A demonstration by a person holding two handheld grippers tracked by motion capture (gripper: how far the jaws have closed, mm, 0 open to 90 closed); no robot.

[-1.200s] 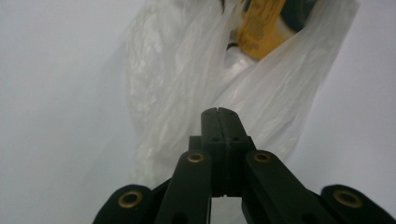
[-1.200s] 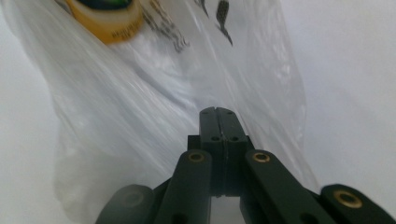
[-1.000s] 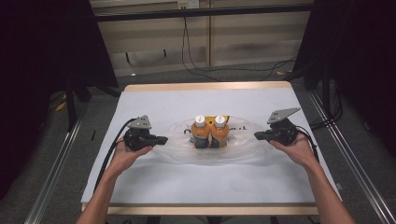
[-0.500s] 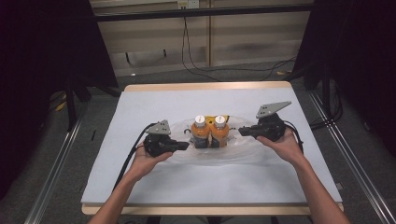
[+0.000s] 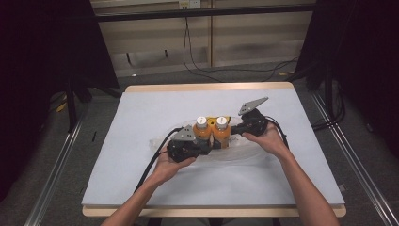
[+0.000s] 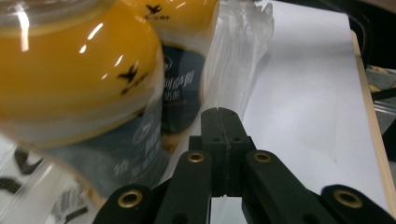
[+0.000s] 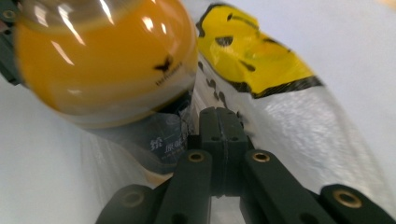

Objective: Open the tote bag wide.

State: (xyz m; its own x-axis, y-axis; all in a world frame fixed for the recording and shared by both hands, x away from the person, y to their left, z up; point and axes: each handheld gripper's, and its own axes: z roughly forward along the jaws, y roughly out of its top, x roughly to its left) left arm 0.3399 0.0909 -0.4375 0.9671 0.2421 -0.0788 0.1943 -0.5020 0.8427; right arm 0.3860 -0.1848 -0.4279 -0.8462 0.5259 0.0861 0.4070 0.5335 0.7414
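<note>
A: Bottles (image 5: 213, 133), two orange-filled ones with white caps, stand touching each other inside a clear plastic bag (image 5: 244, 149) near the middle of the white table cover (image 5: 141, 113). Which step is this?

B: Judged from the layout, the approach to the bag film at both sides of the pair.

A: State of the left gripper (image 5: 203, 148)?

B: Jaws fully together, nothing clamped; in the left gripper view its tip (image 6: 222, 122) sits just beside the nearer bottle (image 6: 79, 84), at the crinkled film.

A: And the right gripper (image 5: 235, 129)?

B: Jaws likewise together and empty, tip (image 7: 219, 122) at the film below the other bottle (image 7: 107, 60).

A: Next move?

B: Probably open the jaws, then pinch film only, not bottle.

A: Hand pose?

B: Both forearms converge from below; grippers level, pointing inward.
</note>
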